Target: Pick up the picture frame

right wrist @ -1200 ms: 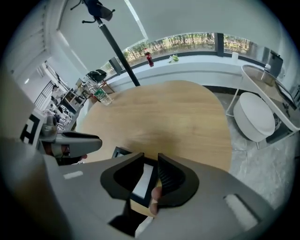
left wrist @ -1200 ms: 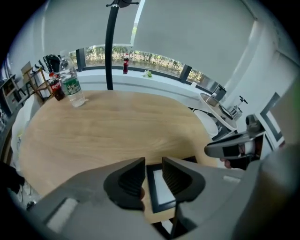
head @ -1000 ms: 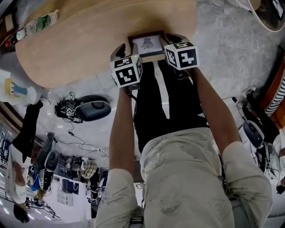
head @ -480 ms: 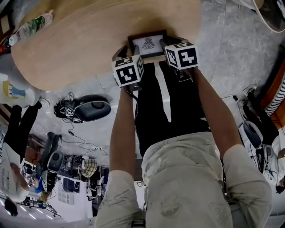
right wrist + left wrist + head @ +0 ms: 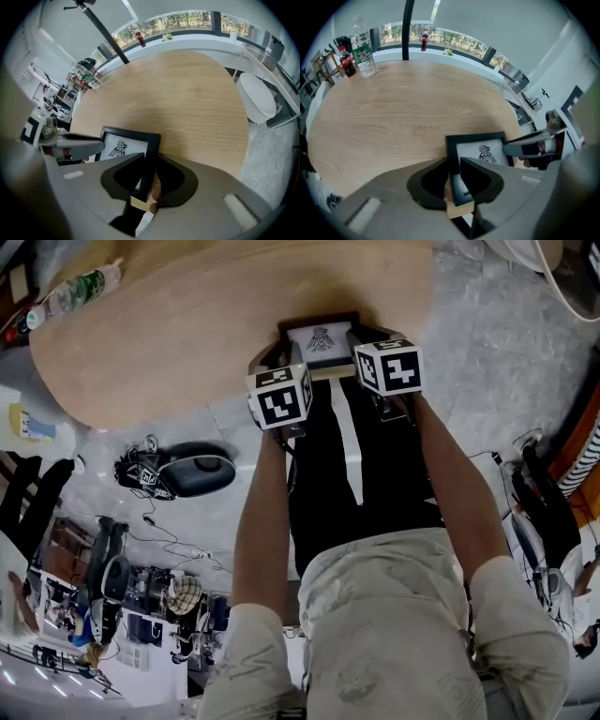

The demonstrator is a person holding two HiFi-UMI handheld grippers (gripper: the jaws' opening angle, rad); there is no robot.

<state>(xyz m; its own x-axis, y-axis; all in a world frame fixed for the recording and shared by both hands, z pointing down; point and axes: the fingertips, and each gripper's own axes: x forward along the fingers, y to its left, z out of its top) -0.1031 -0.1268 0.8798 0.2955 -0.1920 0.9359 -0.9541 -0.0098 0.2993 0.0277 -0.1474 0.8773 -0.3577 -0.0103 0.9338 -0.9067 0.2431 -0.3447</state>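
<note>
A black rectangular picture frame (image 5: 319, 337) lies flat on the round pale-wood desk (image 5: 187, 324). In the head view it sits at the desk's 6 o'clock rim, its near end right at the edge. The moulding is narrow and plain. It surrounds a white sheet printed with a small black bird-like figure with spread wings, set toward the far half.

The left tongs (image 5: 453, 168) straddle the frame's 9 o'clock rail near its close corner, one jaw outside the moulding and the other over the white sheet. The right tongs (image 5: 149, 161) take the 3 o'clock rail the same way. Both pairs of jaws have just been closing, and each now sits snug against its rail.

A clear plastic bottle with a green label (image 5: 80, 289) lies near the desk's 10 o'clock edge, well apart from the frame.
</note>
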